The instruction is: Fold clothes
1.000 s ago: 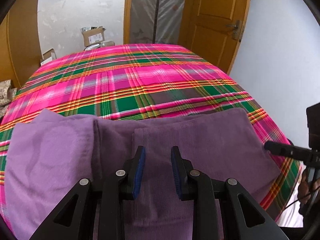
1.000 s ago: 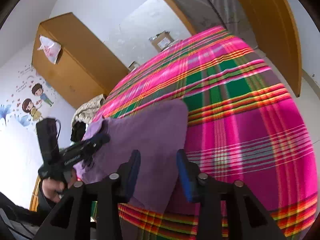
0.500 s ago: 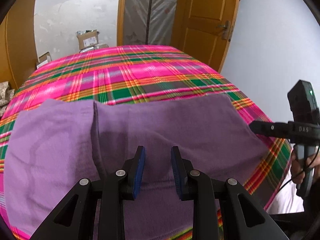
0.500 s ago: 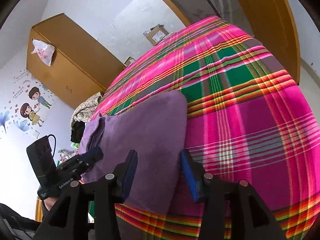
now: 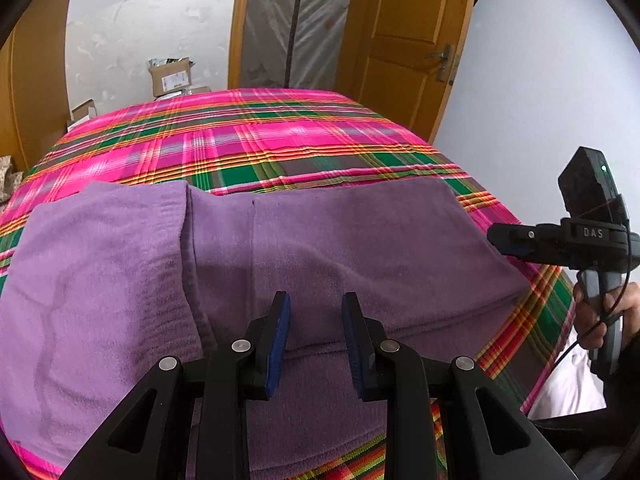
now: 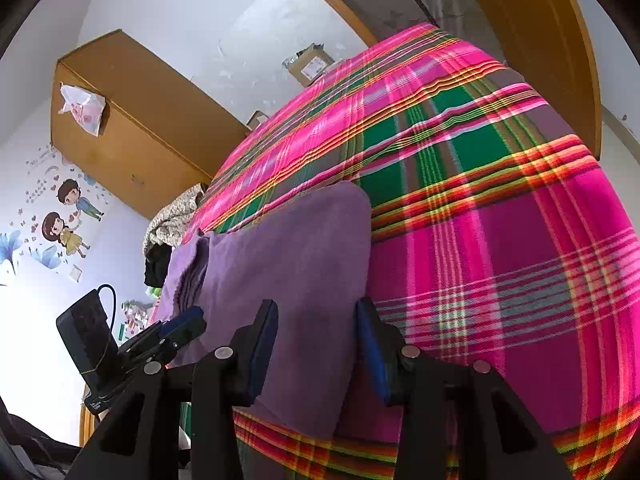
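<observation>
Garment: a purple knit garment point(image 5: 320, 248) lies folded flat on the near part of the bed, its long edge running left to right along the bed's near edge; a ribbed band crosses it left of centre, and a layered fold edge shows at its near right.
Garment, right wrist view: the same purple cloth point(image 6: 296, 280) appears as a long strip, its right end rounded and lying on the plaid.
Left hand-held gripper: the left hand-held gripper point(image 5: 316, 340) hangs over the near middle of the garment, blue-padded jaws parted by a moderate gap with only cloth surface visible between them; whether the pads touch the cloth cannot be told.
Right hand-held gripper: the right hand-held gripper point(image 6: 318, 348) sits at the garment's right end, jaws spread wider and holding nothing.
Hand: a hand point(image 5: 608, 316) holds the right tool's handle at the bed's right edge.
Bed: a pink, green and orange plaid cover point(image 5: 248, 144) spans the bed.
Surroundings: a wooden door point(image 5: 408, 40) stands far right, a cardboard box point(image 5: 170, 76) by the far wall, a wooden wardrobe point(image 6: 132, 120) at left, cartoon wall stickers point(image 6: 64, 216) beside it.
</observation>
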### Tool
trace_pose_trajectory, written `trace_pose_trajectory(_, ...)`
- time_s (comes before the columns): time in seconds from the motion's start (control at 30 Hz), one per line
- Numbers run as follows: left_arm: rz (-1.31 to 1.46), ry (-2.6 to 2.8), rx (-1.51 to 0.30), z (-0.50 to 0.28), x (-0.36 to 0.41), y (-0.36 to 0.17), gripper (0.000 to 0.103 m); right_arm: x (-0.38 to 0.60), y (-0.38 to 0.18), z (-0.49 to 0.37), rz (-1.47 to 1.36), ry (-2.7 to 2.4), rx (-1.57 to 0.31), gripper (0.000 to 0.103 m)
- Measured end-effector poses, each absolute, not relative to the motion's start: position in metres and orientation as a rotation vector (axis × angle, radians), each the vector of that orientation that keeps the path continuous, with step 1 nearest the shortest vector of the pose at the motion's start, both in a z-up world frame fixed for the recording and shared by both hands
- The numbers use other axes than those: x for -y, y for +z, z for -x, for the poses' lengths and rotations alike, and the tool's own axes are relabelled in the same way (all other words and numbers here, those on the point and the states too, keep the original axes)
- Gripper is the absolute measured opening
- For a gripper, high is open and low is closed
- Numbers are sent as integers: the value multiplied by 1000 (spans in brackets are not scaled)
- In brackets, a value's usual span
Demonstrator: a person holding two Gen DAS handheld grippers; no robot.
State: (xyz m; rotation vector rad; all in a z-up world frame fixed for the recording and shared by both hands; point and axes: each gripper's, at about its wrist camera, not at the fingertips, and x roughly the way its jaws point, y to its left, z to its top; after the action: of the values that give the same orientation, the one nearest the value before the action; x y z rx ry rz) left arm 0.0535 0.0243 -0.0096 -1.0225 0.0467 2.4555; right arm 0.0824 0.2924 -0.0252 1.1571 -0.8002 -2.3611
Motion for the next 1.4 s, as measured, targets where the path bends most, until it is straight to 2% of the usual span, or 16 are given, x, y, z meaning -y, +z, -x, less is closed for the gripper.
trace_pose_trajectory(0.23, 1016, 2453, -46, -54, -23, -9, 27, -291, -24, -88, -1224, -2290, 798, 41)
trace_pose_trajectory(0.43, 1016, 2452, -42, -53, -23, -9, 27, -288, -24, -94, -1320, -2223, 814, 36)
trace_pose_trajectory(0.47, 1015, 2452, -42, -53, -23, -9, 27, -288, -24, -94, -1317, -2223, 815, 35)
trace_pose_trajectory(0.57, 1015, 2453, -41, -53, -22, -9, 27, -288, -31, -89, -1312, -2218, 861, 20)
trace_pose_trajectory(0.6, 1015, 2452, -41, -54, -22, -9, 27, -289, -34, -88, -1306, -2217, 871, 18)
trace_pose_trajectory(1.03, 1013, 2455, -27, -55, -21, -9, 27, -291, -33, -85, -1219, -2212, 934, 17)
trace_pose_trajectory(1.4, 1016, 2484, -10, -56, -20, -5, 27, -283, 8, -87, -1003, -2242, 913, 13)
